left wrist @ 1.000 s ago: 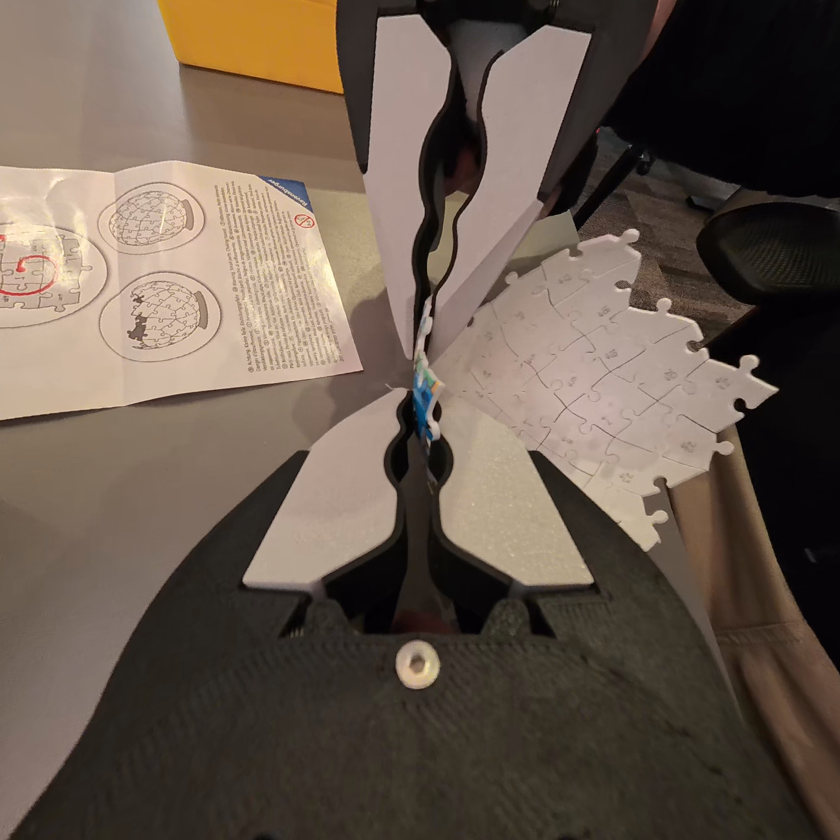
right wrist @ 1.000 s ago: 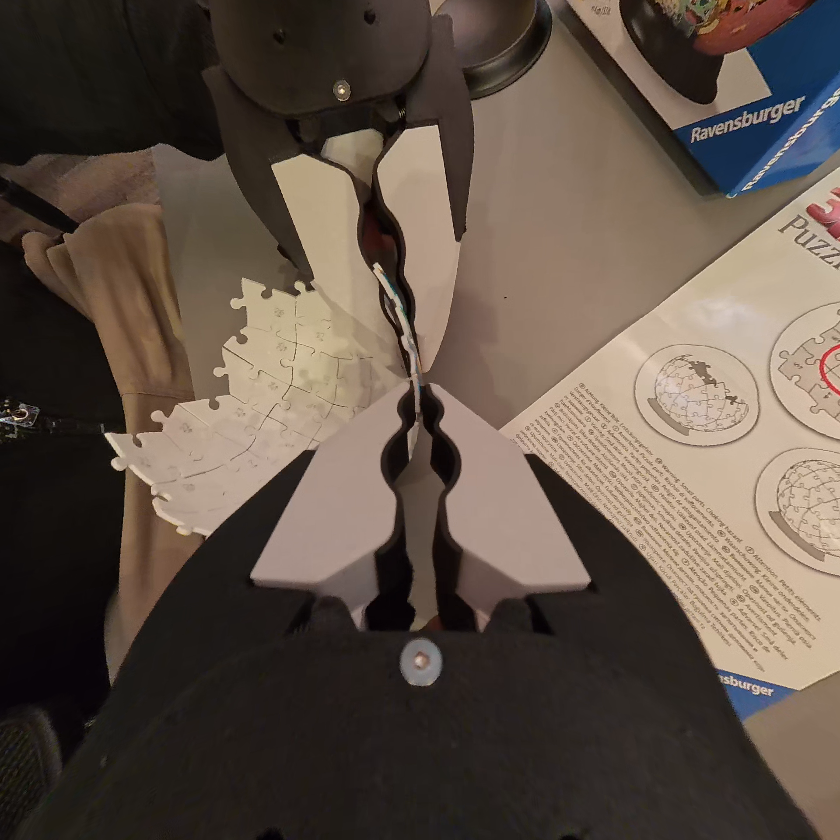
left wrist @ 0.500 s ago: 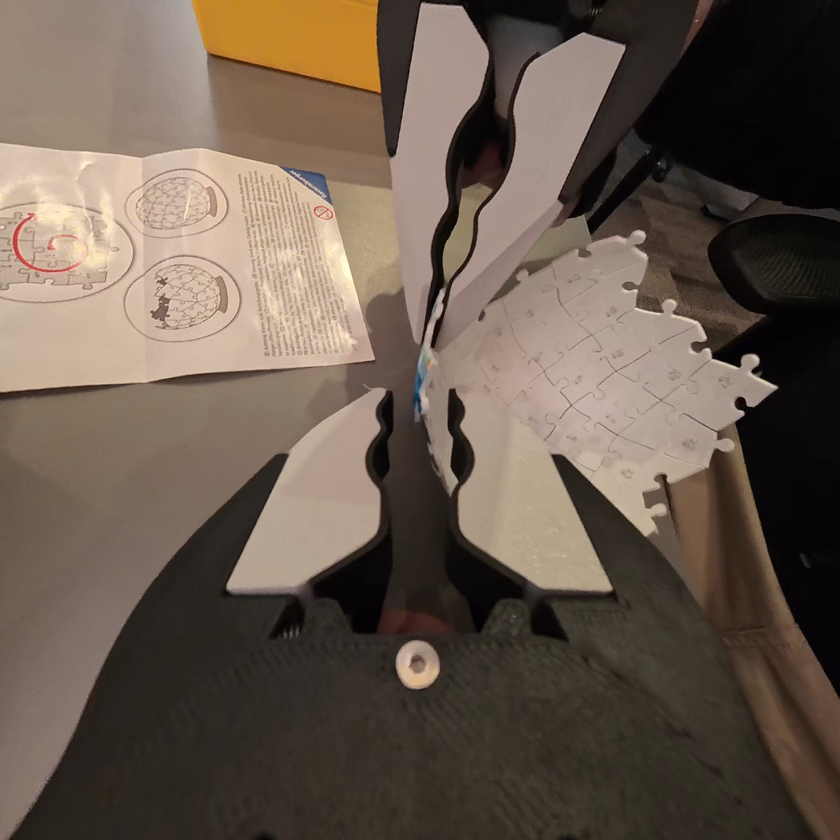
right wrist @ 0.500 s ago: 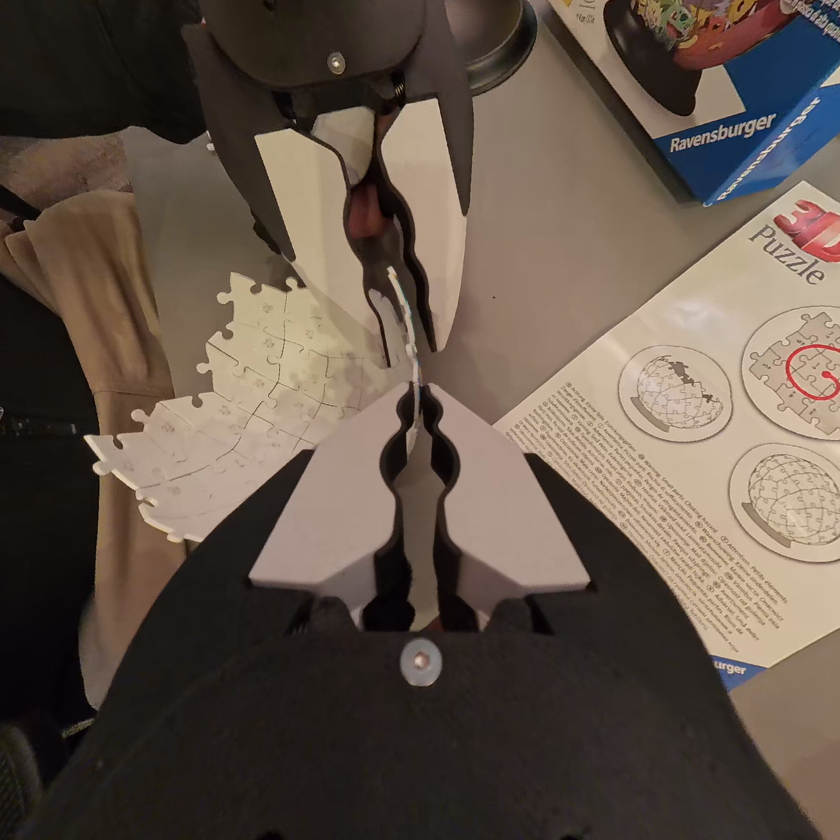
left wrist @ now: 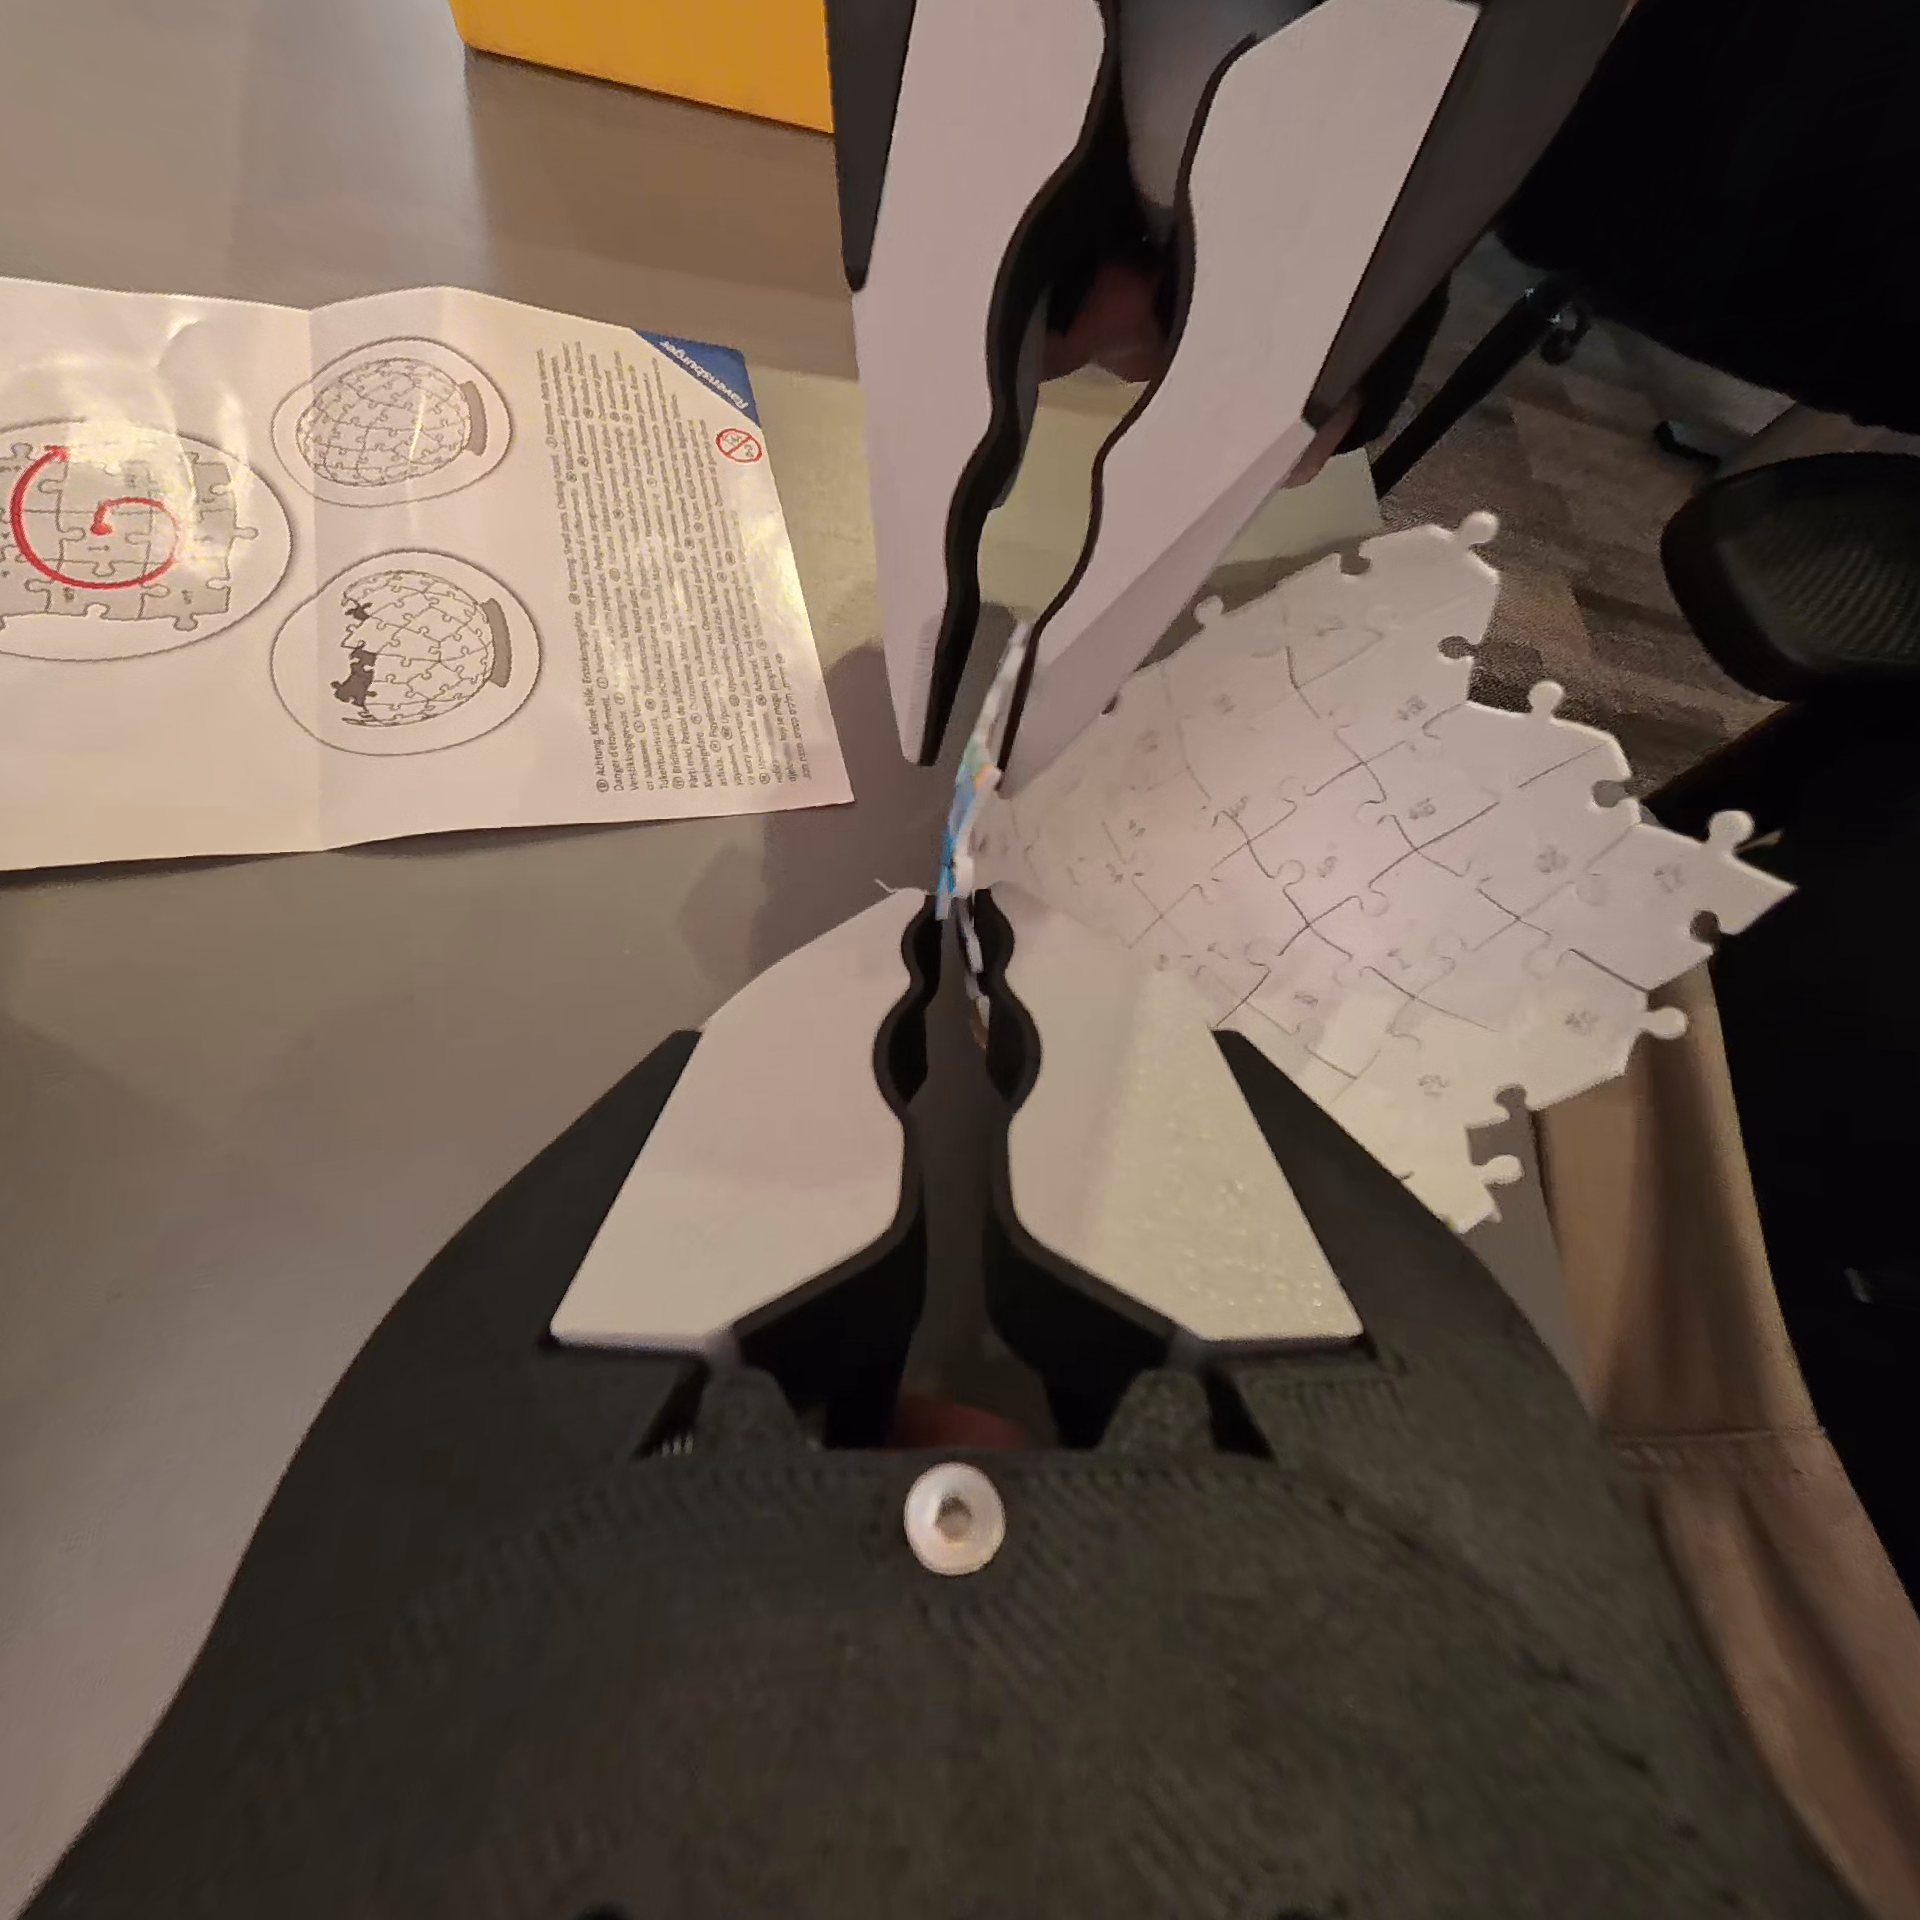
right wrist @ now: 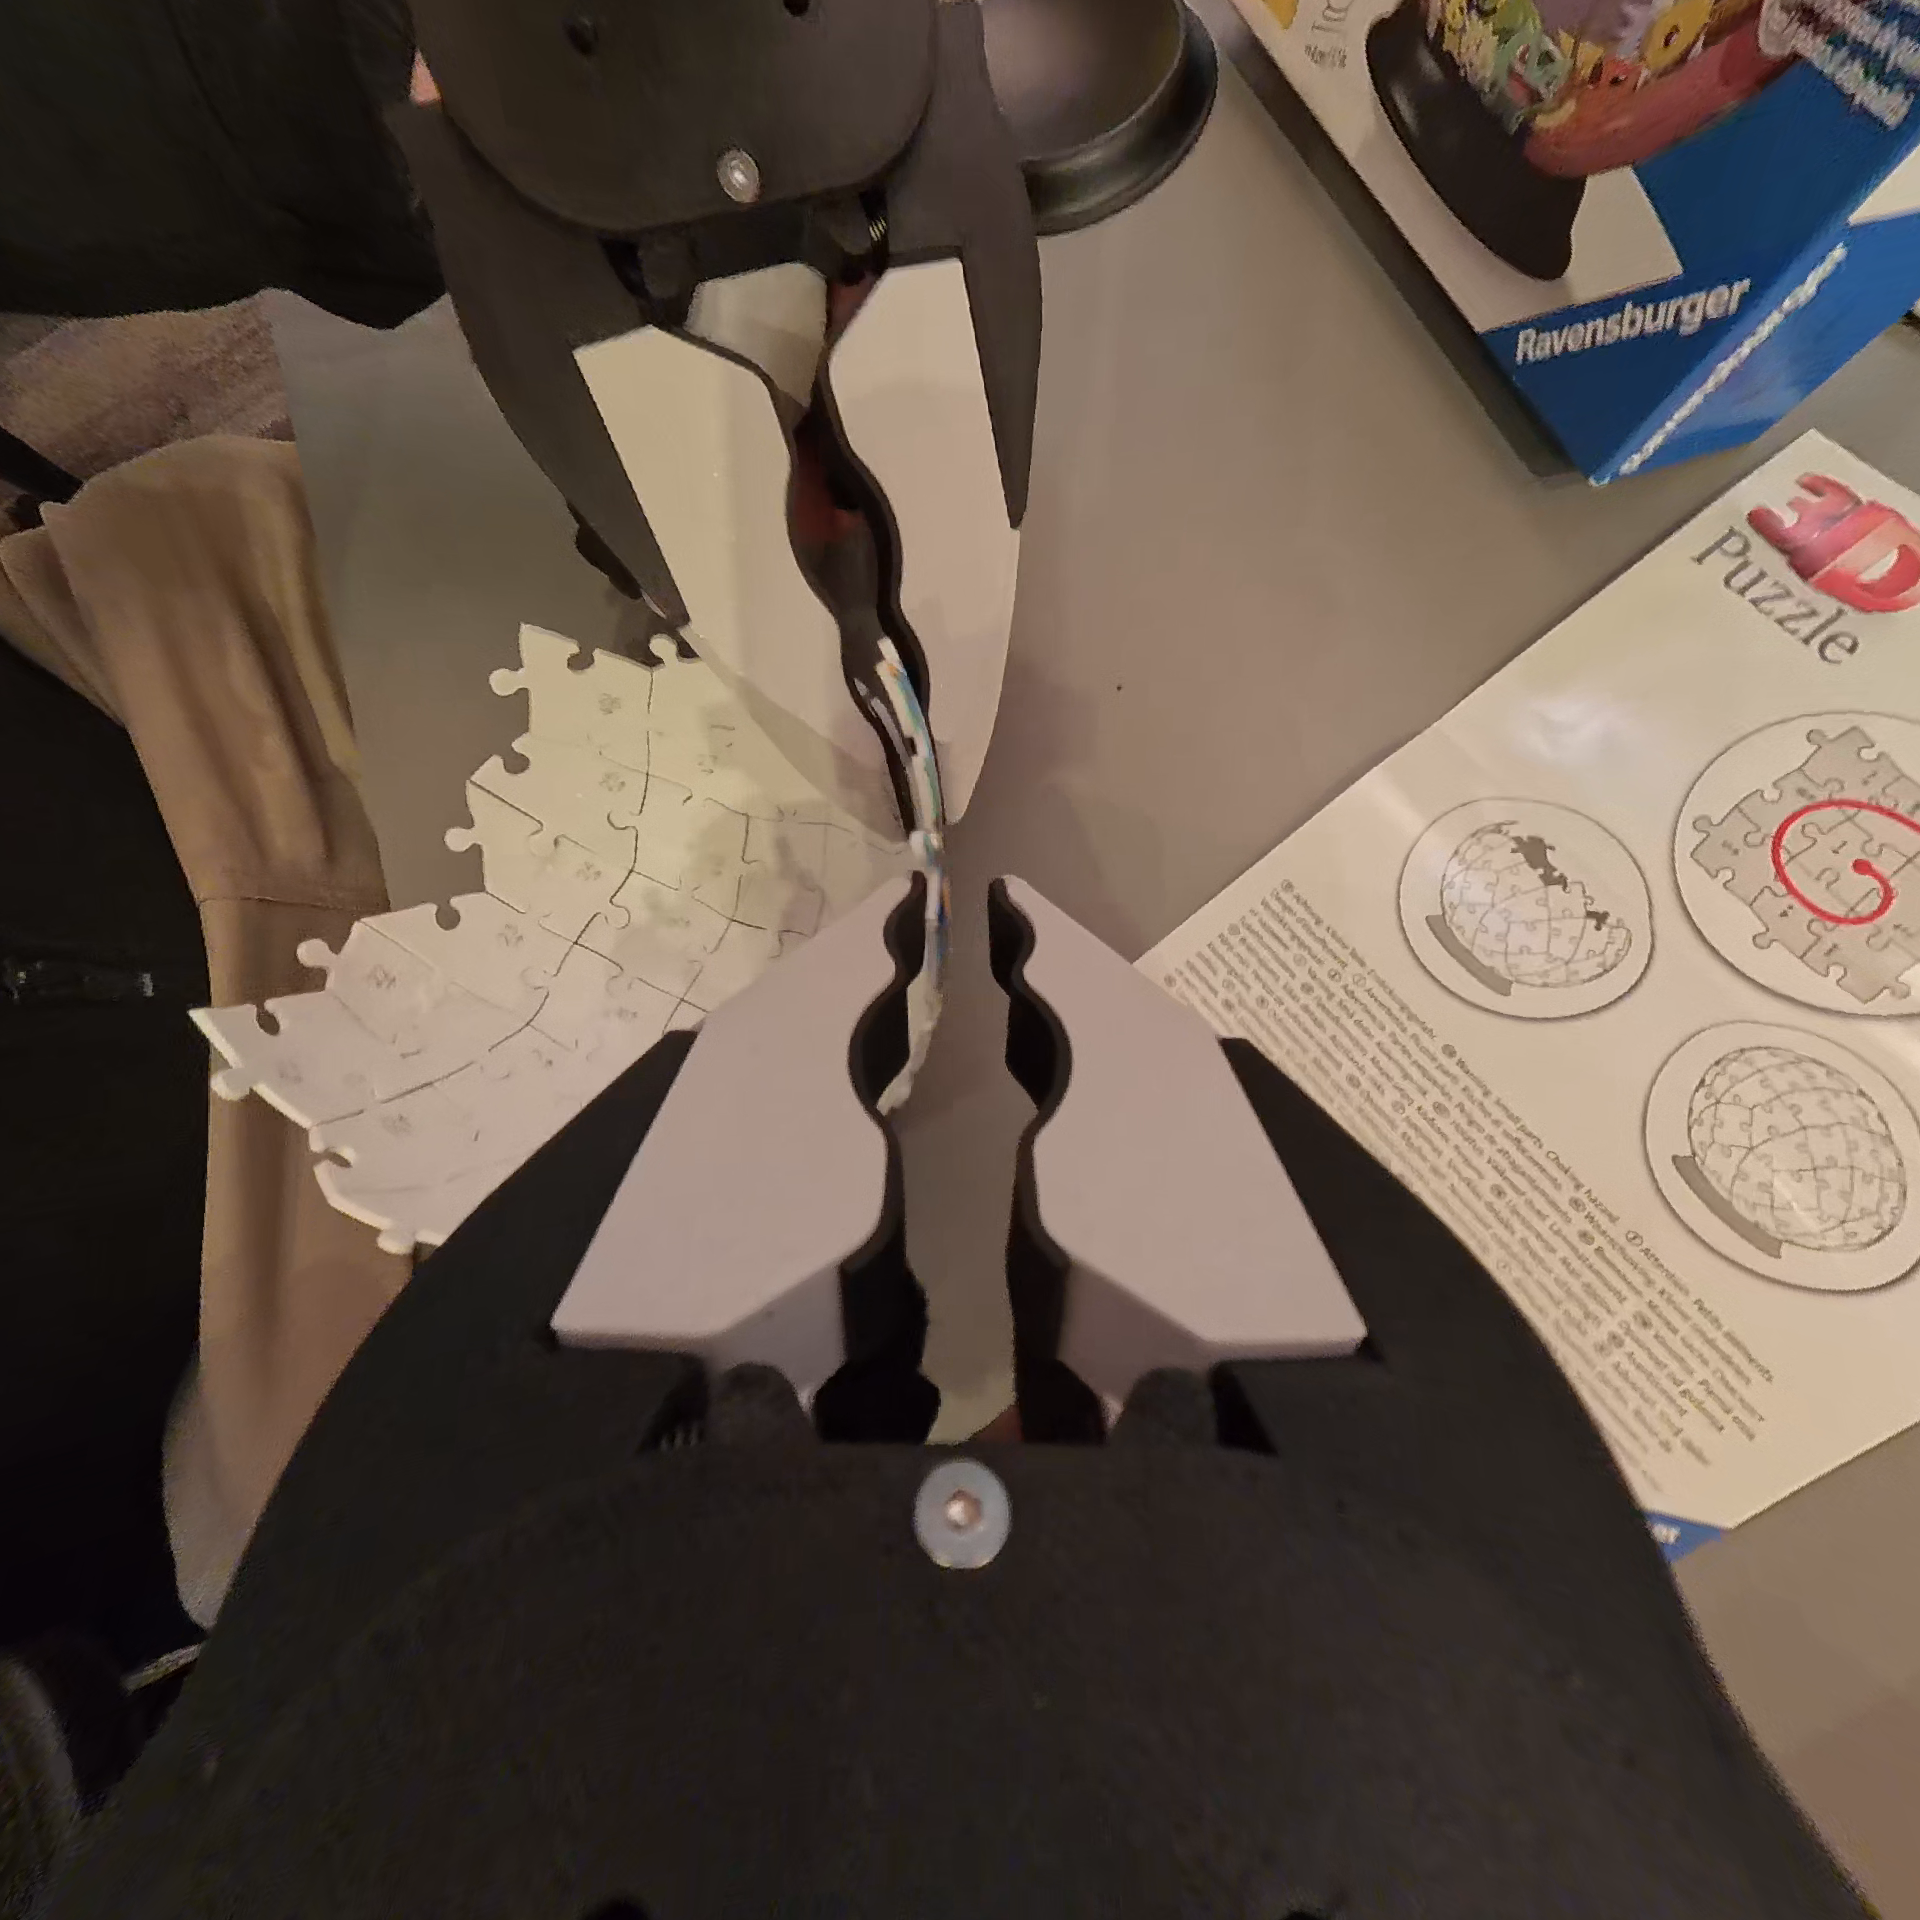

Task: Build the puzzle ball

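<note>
1. Now, in the left wrist view, the left gripper, parted half a second ago, is pinched again on the rim of the curved puzzle shell, whose white back fans rightward past the grey table edge.
2. In the right wrist view, the right gripper, clamped earlier, stands narrowly parted around that rim; the instruction leaflet lies right.

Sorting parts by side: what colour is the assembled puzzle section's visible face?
White, with dark seam lines: the puzzle section, best in the left wrist view.
</note>
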Motion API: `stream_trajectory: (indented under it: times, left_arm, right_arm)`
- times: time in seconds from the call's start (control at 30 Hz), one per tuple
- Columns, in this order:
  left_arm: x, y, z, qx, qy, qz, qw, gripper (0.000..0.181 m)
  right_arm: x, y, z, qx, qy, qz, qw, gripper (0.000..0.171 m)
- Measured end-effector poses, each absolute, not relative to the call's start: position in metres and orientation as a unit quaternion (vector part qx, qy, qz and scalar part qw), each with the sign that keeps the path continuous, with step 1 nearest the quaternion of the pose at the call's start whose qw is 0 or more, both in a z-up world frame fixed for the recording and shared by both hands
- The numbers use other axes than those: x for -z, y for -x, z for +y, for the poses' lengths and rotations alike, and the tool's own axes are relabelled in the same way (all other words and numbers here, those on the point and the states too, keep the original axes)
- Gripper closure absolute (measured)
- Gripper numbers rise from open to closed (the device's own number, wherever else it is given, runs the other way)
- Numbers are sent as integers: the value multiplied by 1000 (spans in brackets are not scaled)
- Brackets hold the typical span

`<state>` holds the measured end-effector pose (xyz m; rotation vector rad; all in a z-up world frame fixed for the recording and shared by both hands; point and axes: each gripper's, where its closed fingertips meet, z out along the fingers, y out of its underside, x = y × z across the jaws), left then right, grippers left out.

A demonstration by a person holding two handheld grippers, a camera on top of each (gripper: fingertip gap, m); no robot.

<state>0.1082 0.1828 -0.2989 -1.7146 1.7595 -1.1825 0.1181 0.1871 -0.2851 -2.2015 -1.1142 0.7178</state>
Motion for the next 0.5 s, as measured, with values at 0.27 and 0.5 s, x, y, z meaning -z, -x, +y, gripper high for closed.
stream_trajectory:
  times: [0.27,0.5]
  left_arm:
    - [298,-109,182,426,617,630,205,175]
    - [299,-111,180,434,611,631,201,176]
  right_arm:
    - [284,-105,189,-254,801,-467,276,170]
    - [286,-103,187,-246,792,-494,262,171]
